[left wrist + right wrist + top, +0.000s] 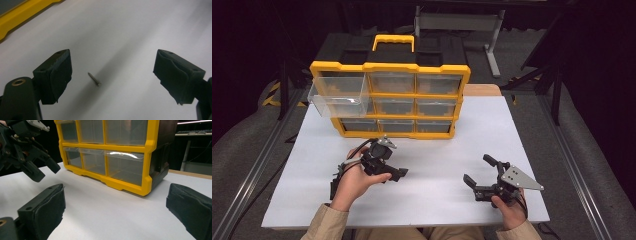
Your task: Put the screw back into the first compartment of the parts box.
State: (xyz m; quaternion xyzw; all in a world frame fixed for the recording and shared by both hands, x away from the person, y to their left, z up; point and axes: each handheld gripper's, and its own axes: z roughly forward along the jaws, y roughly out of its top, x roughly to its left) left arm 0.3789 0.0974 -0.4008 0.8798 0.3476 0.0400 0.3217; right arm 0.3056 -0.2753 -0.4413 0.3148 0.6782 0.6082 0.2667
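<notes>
A small thin nail [94,79] lies on the white table [140,30], between and just ahead of the jaws of my left gripper [112,58], which is open and tilted down over it without touching it. In the high view the left gripper [394,173] is held above the table in front of the yellow drawer organizer [390,66]. The organizer's top-left clear drawer [337,98] is pulled out. My right gripper [477,169] stands open near the table's front right with nothing between its pads [48,205].
The organizer [150,157] has three rows of clear drawers and a yellow carry handle [393,41]. From the right gripper view the left gripper [32,162] hangs at upper left. Dark floor and metal stands surround the table [492,125].
</notes>
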